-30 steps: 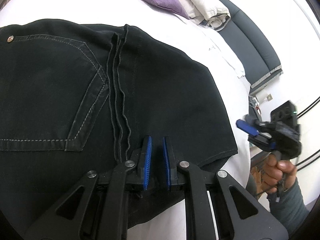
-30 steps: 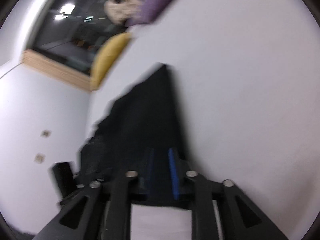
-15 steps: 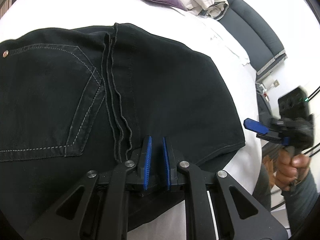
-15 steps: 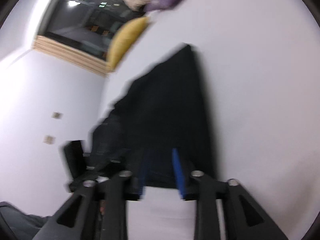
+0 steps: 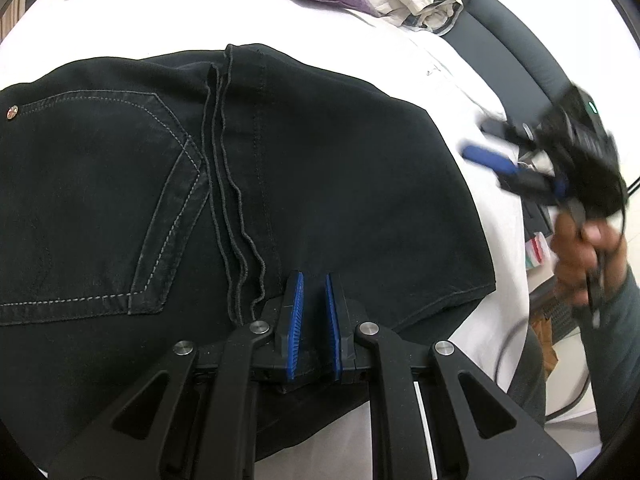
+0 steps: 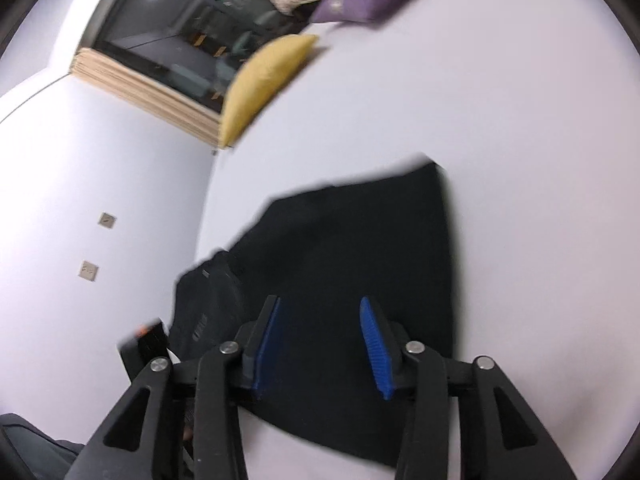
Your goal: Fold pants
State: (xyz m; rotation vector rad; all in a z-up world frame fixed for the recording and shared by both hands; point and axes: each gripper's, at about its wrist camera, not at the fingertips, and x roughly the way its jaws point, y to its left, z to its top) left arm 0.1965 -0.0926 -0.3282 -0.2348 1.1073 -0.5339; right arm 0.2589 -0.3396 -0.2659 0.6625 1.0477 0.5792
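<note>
The right tongs [image 6: 326,344] have let go and pulled back, released above the black pants [image 5: 280,184] folded at frame centre on the bed [image 5: 140,24]. The left tongs [image 5: 312,320] stay clenched on the pants' near edge, so this fold seems complete.

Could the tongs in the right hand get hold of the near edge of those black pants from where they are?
Probably yes. The right tongs stand open with nothing between them, and the black pants lie flat on the white bed just ahead, edge uncovered.
</note>
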